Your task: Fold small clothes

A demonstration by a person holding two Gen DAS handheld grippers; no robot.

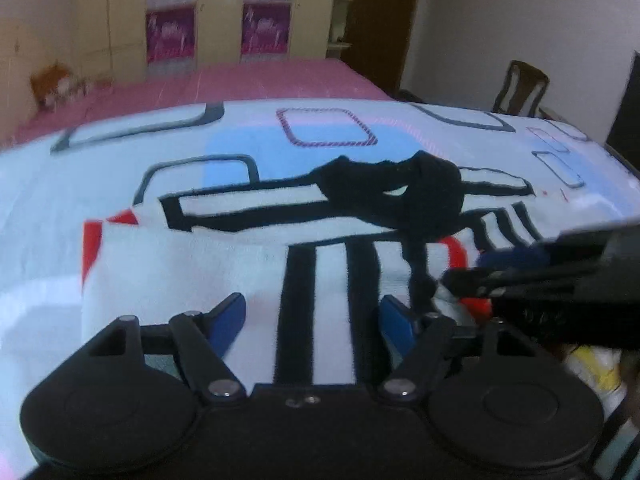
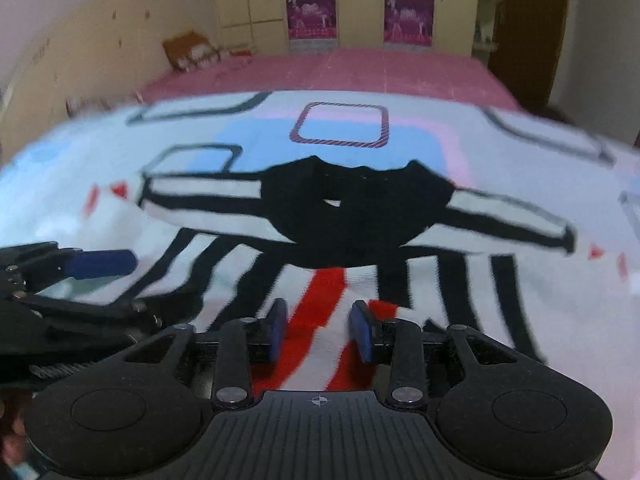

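Note:
A small white garment [image 1: 328,264] with black stripes, red trim and a black collar [image 1: 400,196] lies spread on the bed sheet, sleeves out to both sides. My left gripper [image 1: 314,320] hovers low over its near edge, its blue pads wide apart and the striped cloth showing flat between them, open. Coming in from the right, my right gripper [image 1: 480,270] is over the garment's red-trimmed part. In the right wrist view the garment [image 2: 424,276] and collar [image 2: 352,216] lie ahead. My right gripper [image 2: 320,328] stands partly open over a red stripe, pads not pressing. My left gripper [image 2: 132,284] shows at left.
The sheet [image 1: 320,136] is white with blue and pink patches and outlined rectangles. Beyond it lies a pink bed cover [image 1: 260,80], then a wardrobe [image 1: 172,32] with pink panels. A wooden chair [image 1: 520,88] stands at far right, a brown object [image 1: 52,80] at far left.

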